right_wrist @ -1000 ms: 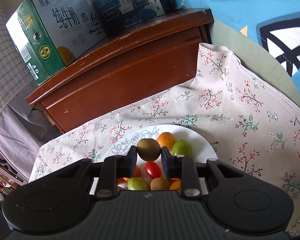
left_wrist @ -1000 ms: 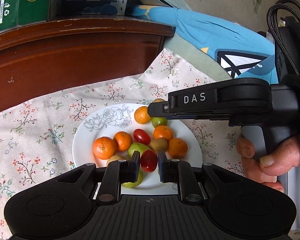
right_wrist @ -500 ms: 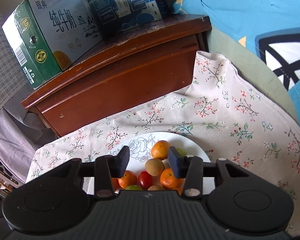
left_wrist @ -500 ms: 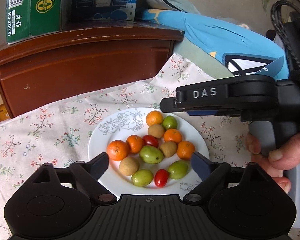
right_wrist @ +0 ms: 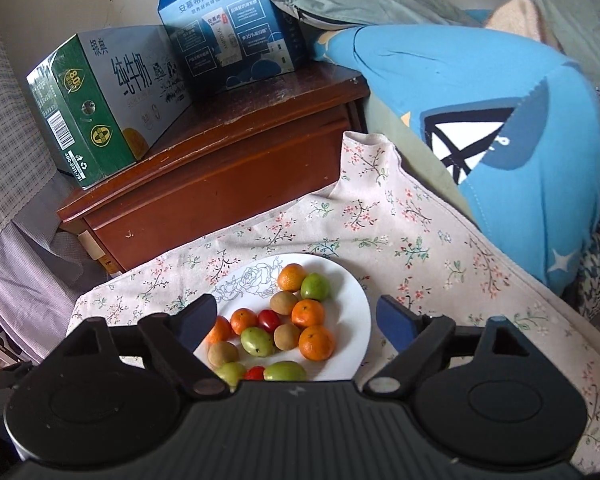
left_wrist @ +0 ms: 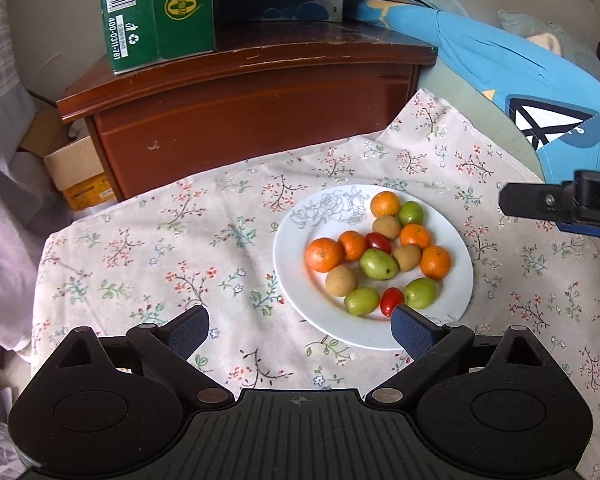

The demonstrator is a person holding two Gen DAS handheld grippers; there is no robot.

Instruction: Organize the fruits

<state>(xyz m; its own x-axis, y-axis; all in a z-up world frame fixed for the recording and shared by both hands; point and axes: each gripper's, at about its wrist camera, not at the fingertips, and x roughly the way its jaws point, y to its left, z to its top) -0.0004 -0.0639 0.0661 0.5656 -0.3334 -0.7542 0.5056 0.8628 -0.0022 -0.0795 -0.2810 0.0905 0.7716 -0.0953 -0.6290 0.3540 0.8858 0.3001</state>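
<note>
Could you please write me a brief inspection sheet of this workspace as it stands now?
Surface: floral cloth, lightly creased.
Job's things: white plate holding five oranges, four green fruits, three brown fruits and two cherry tomatoes; no fruit seen off the plate.
Clutter: nothing seen on the cloth.
Tools: left tool open, empty; right tool open, empty, its jaws having just been opening.
Cables: nothing seen.
Surroundings: wooden cabinet carrying a green carton and a blue carton; blue cushion on the right; cardboard box on the floor.

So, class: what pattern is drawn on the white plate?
A grey outline rose on the plate rim, clearest in the left wrist view.
</note>
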